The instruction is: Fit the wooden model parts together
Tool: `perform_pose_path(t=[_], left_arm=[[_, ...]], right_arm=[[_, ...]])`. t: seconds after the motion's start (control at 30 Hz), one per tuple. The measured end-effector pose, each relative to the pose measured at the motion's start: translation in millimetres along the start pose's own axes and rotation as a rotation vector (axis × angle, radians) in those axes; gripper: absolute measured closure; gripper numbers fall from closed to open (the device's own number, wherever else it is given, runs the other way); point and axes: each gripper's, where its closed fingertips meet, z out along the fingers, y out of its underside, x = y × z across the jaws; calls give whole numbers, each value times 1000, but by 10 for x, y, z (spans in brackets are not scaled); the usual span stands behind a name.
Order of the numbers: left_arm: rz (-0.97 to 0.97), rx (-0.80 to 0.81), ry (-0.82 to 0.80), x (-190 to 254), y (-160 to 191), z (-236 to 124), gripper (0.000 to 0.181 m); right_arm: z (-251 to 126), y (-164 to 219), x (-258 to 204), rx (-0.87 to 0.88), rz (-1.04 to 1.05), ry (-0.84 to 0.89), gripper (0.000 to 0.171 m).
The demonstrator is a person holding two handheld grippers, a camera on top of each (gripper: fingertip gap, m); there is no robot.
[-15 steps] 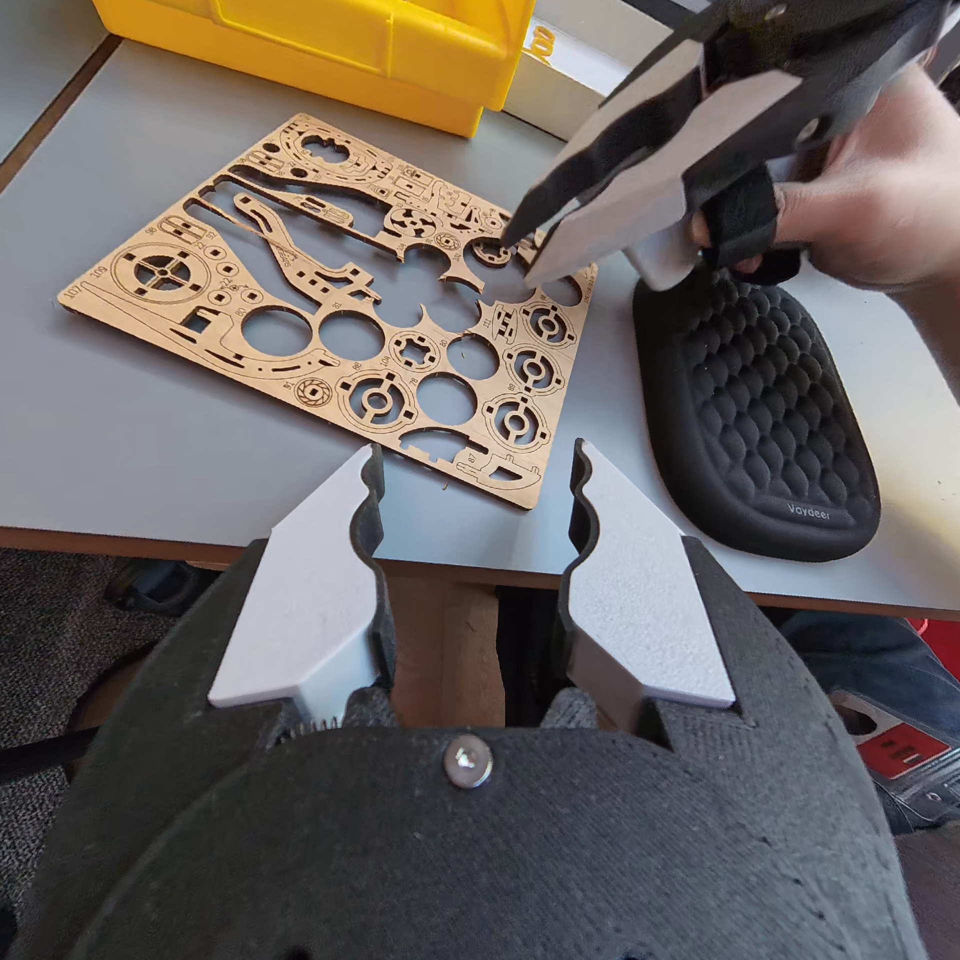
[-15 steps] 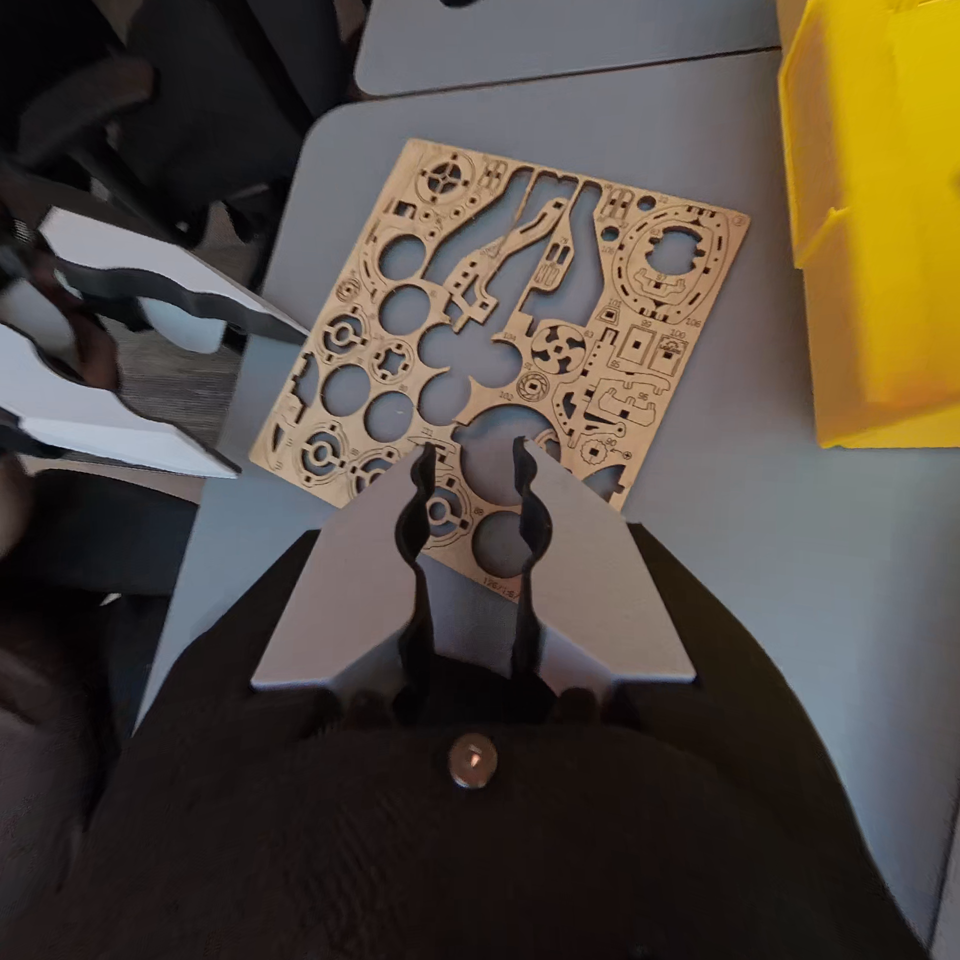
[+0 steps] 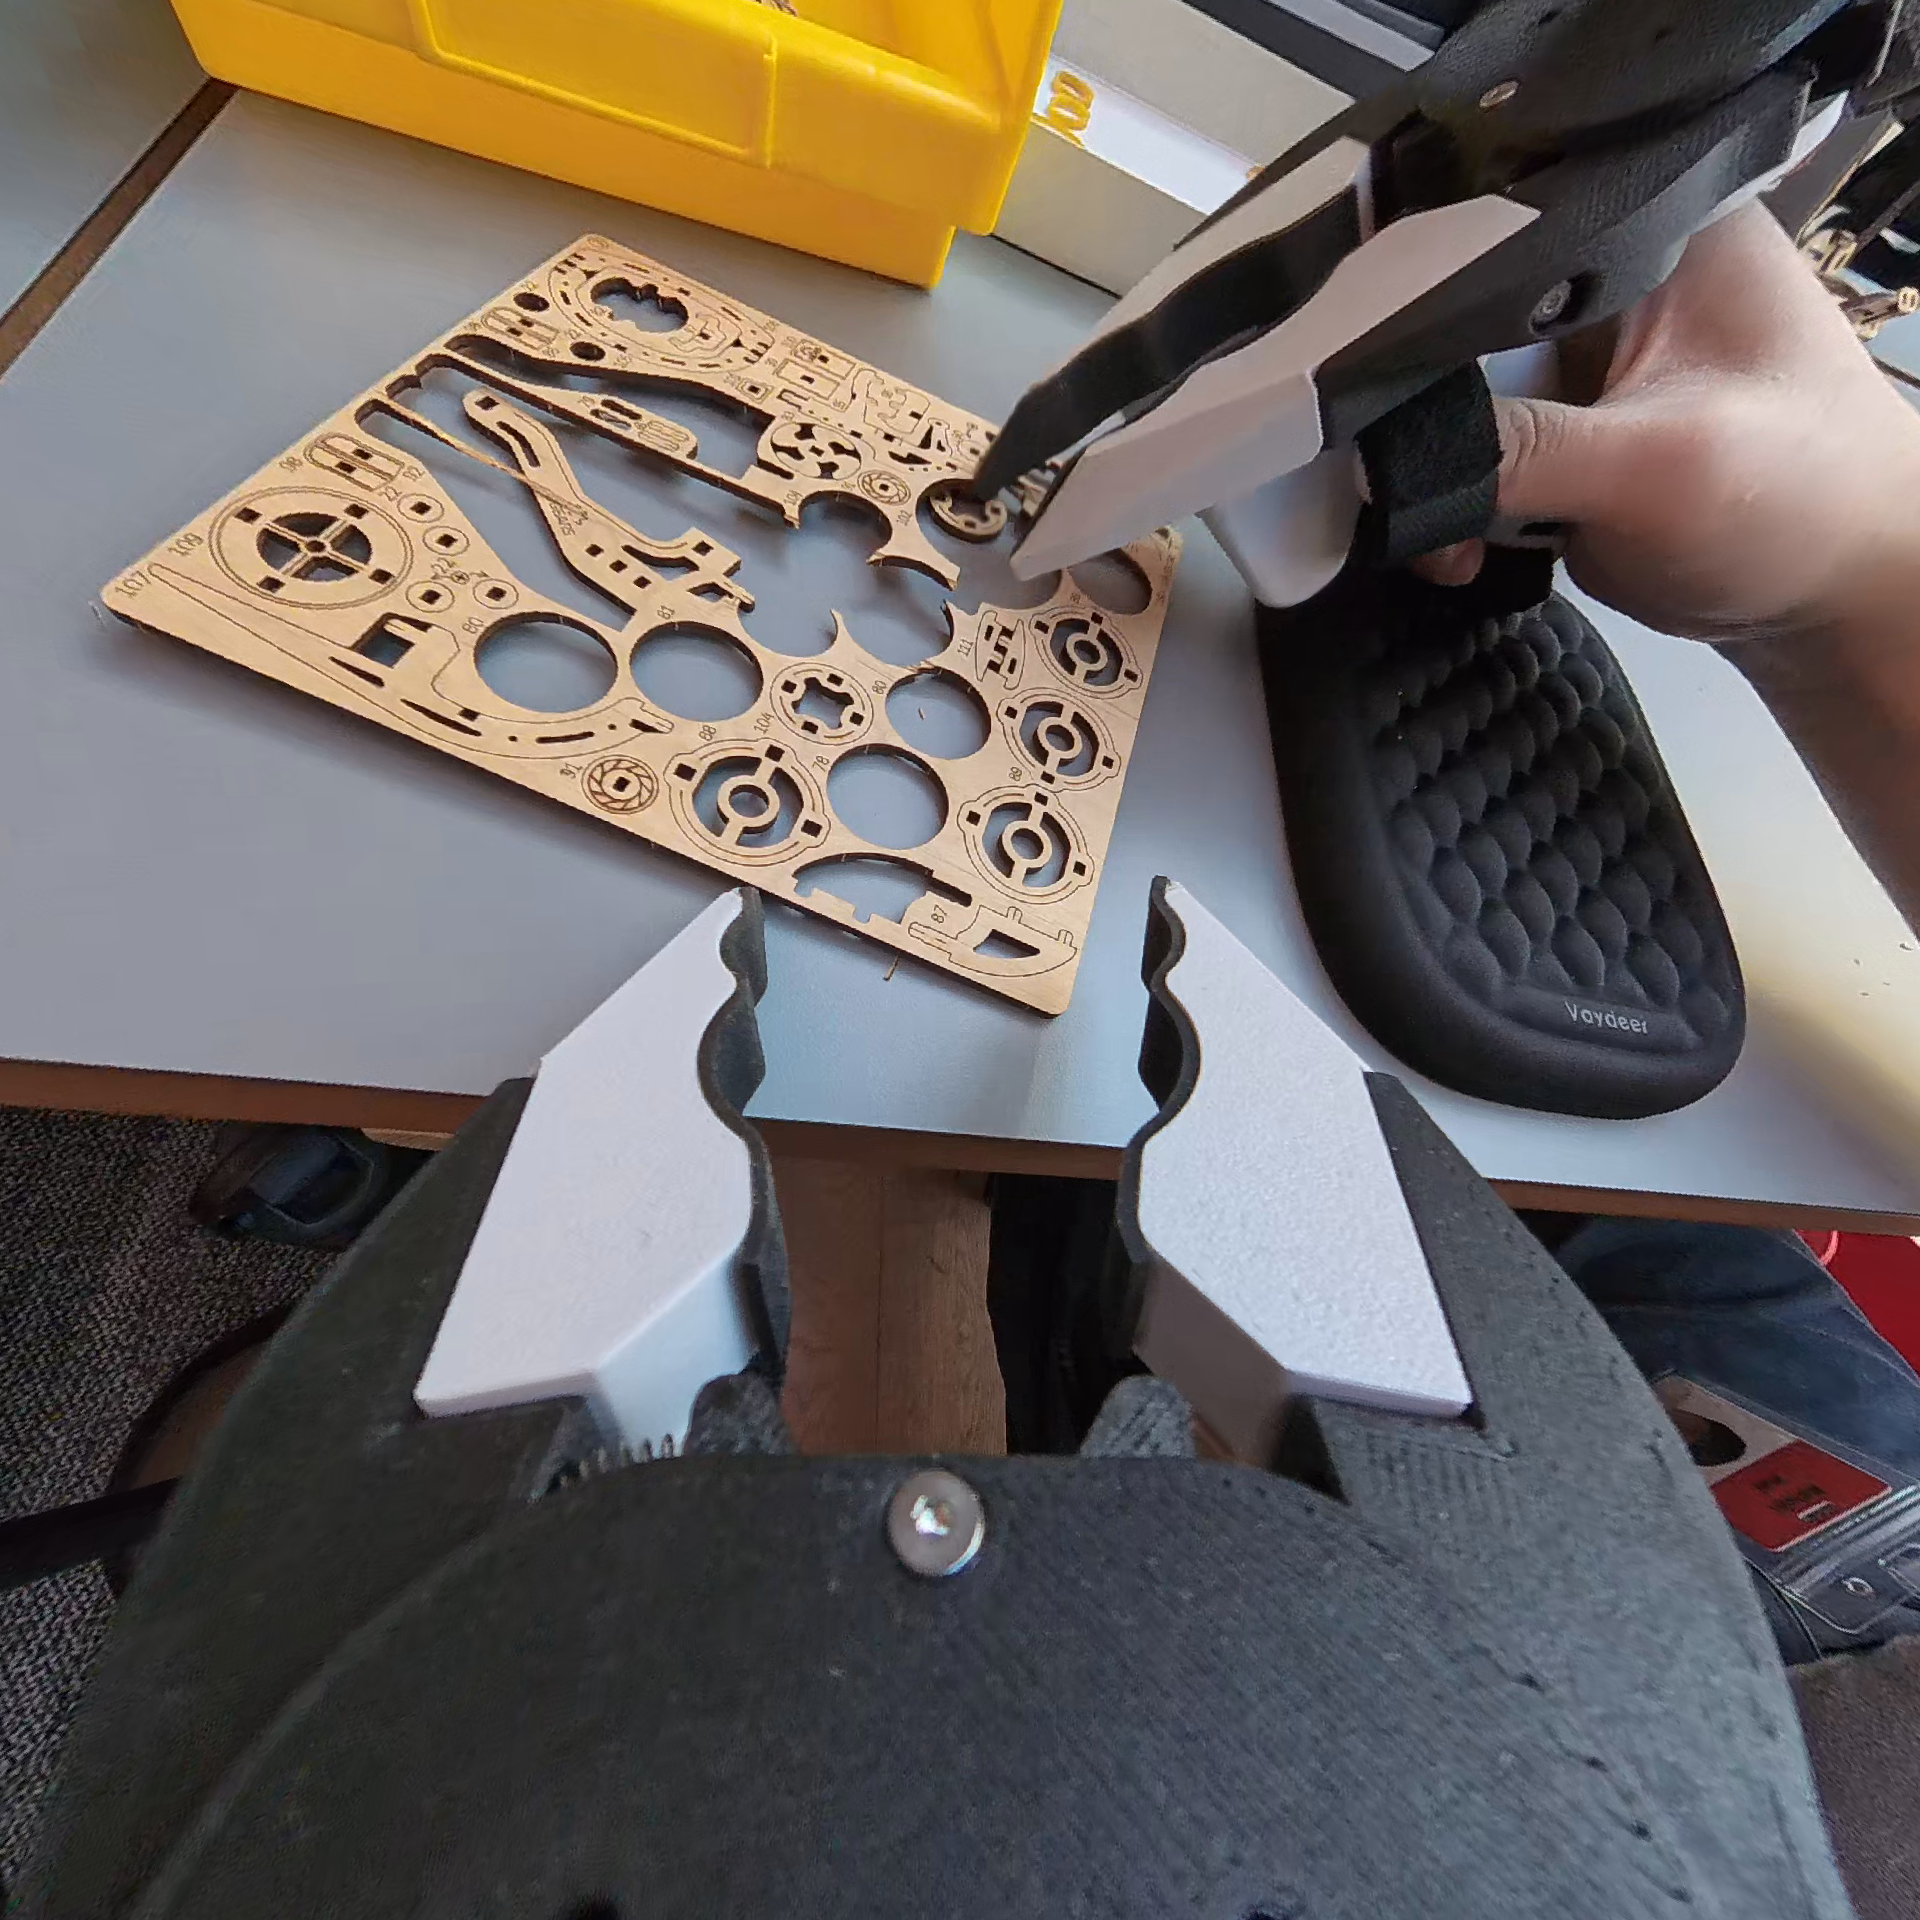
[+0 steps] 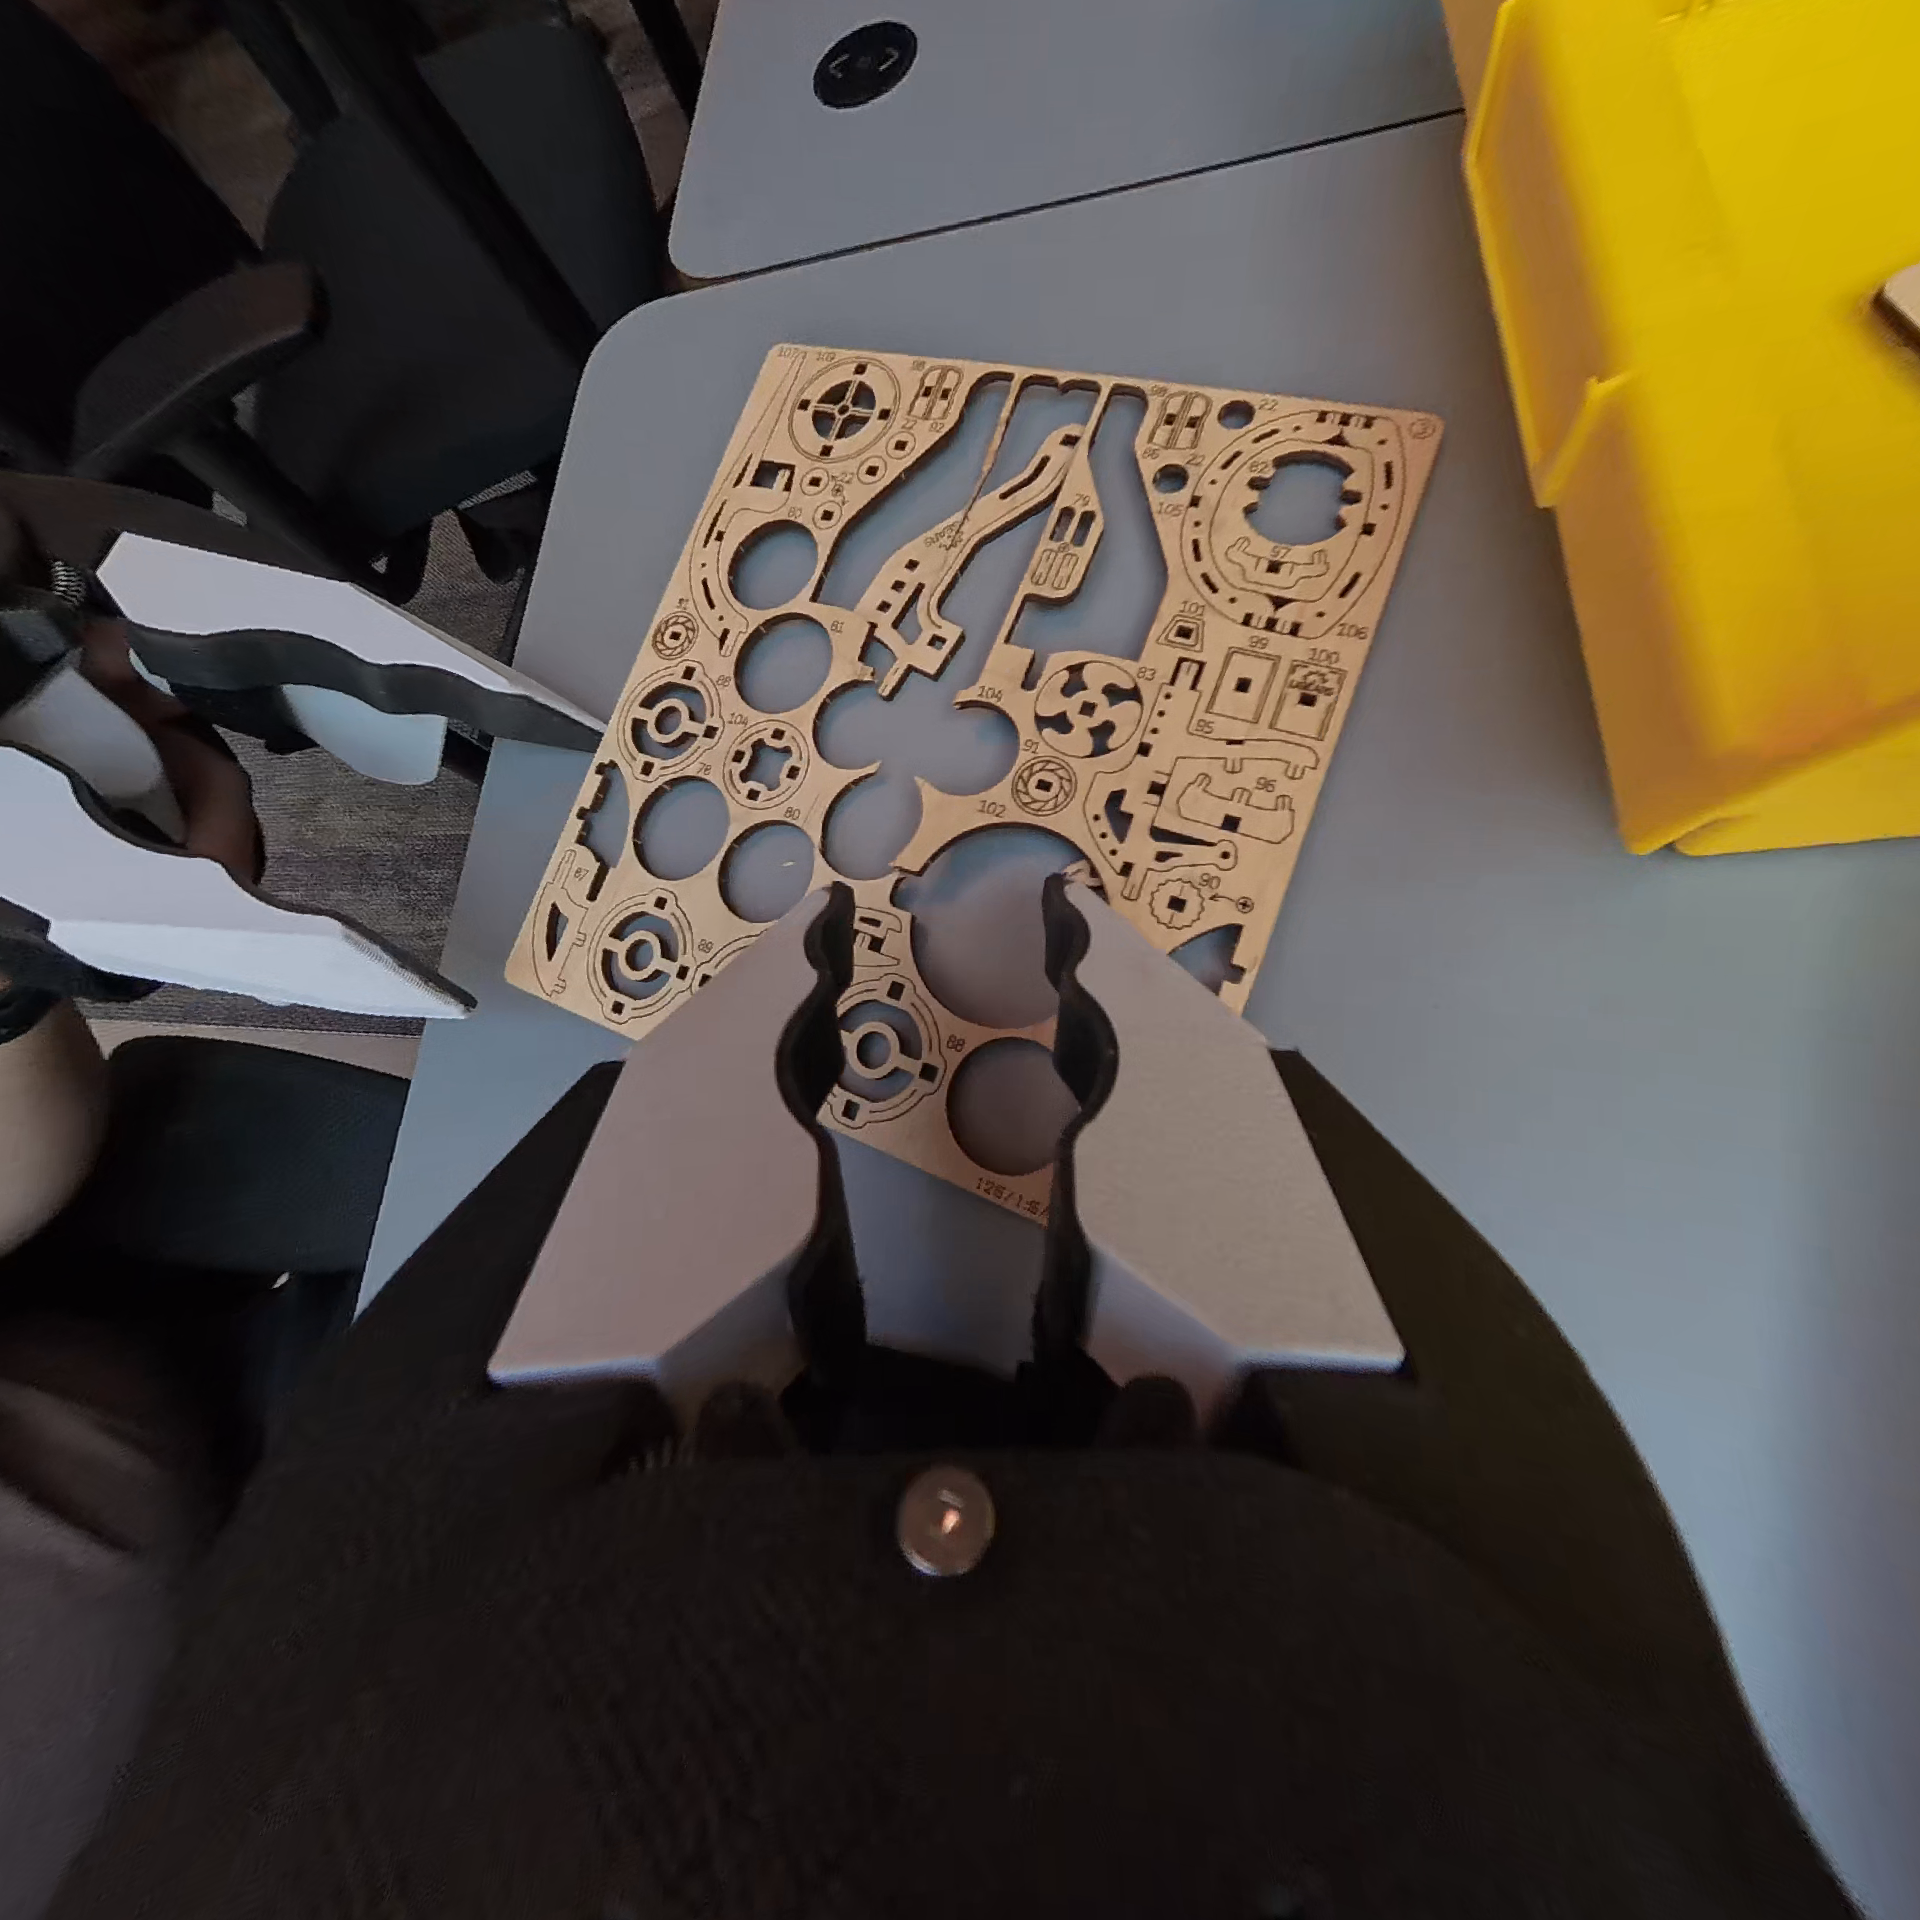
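Two grippers, both empty, both with jaws apart. Right gripper (image 3: pixel 1008 525) at the upper right of the left wrist view, tilted steeply down, jaws moderately spread with nothing between them, tips just over or touching the right part of the wooden sheet (image 3: pixel 769 727) beside a small round toothed part (image 3: pixel 966 511) seated in its cut-out; actual contact not clear from either view. Left gripper (image 3: pixel 954 894) at the lower centre, spread wide, hanging over the near edge of the grey table (image 3: pixel 260 883), short of the sheet. Sheet flat on the table in the middle of the frame, several round holes in it empty, yellow bin (image 3: pixel 727 135) above it, black wrist rest (image 3: pixel 1507 831) to its right.

Probably the step in hand: freeing one part from the sheet, ahead of any fitting. To do it well:
- Bring the left gripper forward and press on the sheet's solid border at the left of the frame, to stop lifting or sliding
- Set the right tips squarely on the round part, close to its thin tabs
- Push straight and gently, without twisting; thin ply likely to snap
- Keep clear of the slender arm-shaped piece at the upper centre
- Free the part over the table, away from the edge
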Motion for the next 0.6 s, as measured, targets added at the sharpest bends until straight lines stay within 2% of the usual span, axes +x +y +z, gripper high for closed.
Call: perform_pose_path(t=[0.03, 0.13, 0.3, 0.4, 0.47, 0.6], left_arm=[[1, 0, 1, -1, 0, 0, 108], [6, 1, 2, -4, 2, -2, 109], [-1, 6, 6, -14, -8, -1, 110], [21, 2, -34, -59, -20, -9, 106], [81, 7, -128, -159, -60, -42, 104], [238, 10, -363, -339, -214, -162, 98]], right_arm=[[14, 29, 6, -15, 16, -9, 134], [55, 73, 16, -54, 31, -4, 138], [139, 29, -193, -70, 59, -118, 137], [19, -83, -179, 22, 46, -97, 138], [-161, -163, -136, 104, -2, -27, 138], [-609, -203, -35, 242, -89, 225, 131]])
